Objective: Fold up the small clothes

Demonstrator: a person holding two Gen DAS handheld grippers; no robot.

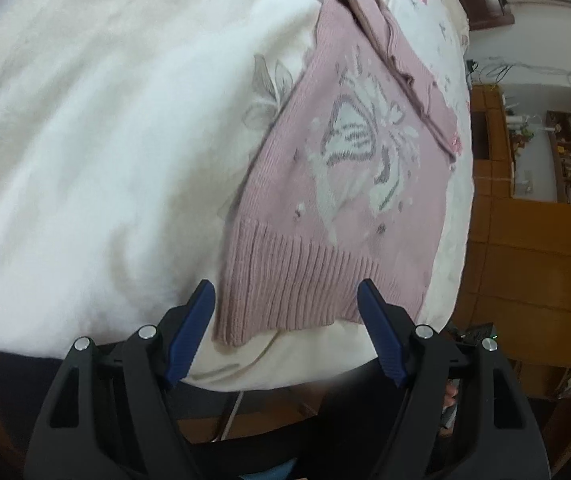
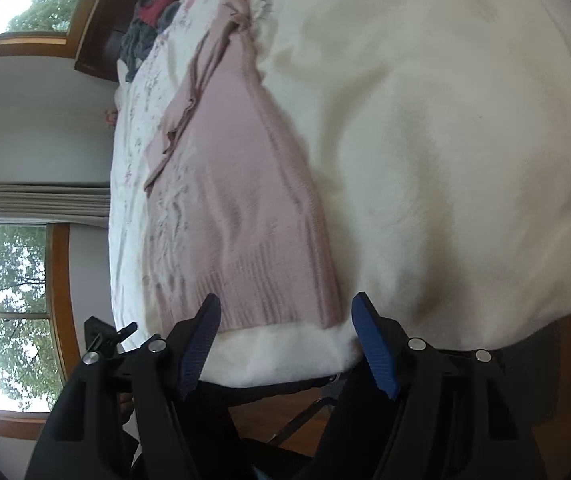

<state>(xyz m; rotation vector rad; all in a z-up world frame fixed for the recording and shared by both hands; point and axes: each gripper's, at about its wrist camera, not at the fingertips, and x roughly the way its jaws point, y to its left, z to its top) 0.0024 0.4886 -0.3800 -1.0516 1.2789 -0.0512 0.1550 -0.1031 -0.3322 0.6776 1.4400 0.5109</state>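
Pink knitted sweater with butterfly motif is lying flat on white bed cover; left tongs and right tongs are hovering wide, empty, at its ribbed hem.

Soft daylight enters from the windows; the white blanket looks overexposed, and fisheye edges curve darkly.

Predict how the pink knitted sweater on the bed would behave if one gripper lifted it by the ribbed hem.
The pink sweater would probably sag and drape, since its knit already lies creased with a sleeve folded over. It looks light for its size. On the fluffy white blanket it would likely drag and bunch rather than slide.
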